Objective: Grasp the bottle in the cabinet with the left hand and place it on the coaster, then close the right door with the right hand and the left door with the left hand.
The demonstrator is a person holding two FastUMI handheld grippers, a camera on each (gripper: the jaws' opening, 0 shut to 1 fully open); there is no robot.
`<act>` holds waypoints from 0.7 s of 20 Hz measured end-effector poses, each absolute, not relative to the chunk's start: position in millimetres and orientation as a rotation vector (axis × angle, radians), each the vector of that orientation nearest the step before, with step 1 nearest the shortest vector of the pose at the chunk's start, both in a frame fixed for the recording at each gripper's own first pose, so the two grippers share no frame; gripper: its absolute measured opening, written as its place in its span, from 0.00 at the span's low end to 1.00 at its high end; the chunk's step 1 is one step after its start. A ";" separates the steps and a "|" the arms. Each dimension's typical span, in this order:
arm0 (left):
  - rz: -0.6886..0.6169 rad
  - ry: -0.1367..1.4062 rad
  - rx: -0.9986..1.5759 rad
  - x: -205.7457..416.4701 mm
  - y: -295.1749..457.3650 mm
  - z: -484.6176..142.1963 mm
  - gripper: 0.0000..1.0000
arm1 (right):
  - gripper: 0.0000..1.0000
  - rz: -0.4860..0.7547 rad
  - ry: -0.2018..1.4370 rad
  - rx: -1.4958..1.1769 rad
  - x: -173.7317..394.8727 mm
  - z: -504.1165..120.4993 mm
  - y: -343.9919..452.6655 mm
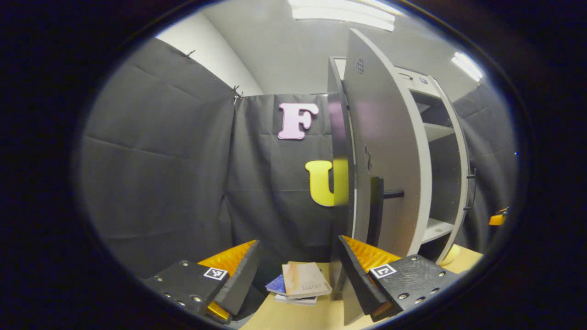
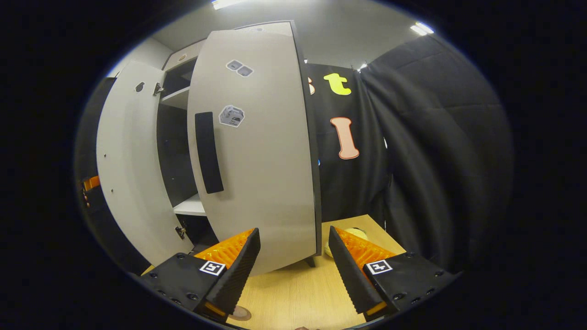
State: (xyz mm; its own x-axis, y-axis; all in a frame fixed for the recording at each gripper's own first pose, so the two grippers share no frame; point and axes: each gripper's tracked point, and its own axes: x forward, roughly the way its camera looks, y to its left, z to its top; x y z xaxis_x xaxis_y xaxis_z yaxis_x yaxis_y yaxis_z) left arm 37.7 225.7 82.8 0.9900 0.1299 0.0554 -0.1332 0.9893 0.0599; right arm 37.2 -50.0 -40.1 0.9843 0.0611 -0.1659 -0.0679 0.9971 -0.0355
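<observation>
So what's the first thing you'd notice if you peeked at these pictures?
The big pale cabinet door swung open right in front of the right gripper, with a dark handle and stickers on it. In the left gripper view, the other door stands edge-on above the open left gripper, and a little stack of books lies on the wooden table.

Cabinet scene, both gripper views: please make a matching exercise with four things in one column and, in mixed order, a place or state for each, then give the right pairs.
Things:
1. right door
2. stack of books
3. left gripper
4. cabinet shelf

Places or states:
A. lying on the wooden table
B. bare
C. fingers apart, holding nothing
D. partly open, with a dark vertical handle

Pairs: 1-D, 2-A, 3-C, 4-B
</observation>
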 end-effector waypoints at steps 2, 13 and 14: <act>0.071 -0.062 0.033 52.3 219.3 87.2 1.00 | 0.95 0.054 0.185 -0.036 33.9 -45.9 -52.0; 0.007 0.004 0.075 68.6 163.2 89.7 0.94 | 0.95 0.022 0.217 0.047 45.6 -52.7 -87.0; 0.000 0.008 0.084 68.2 148.6 89.6 0.94 | 0.95 0.022 0.219 0.061 49.3 -52.5 -92.1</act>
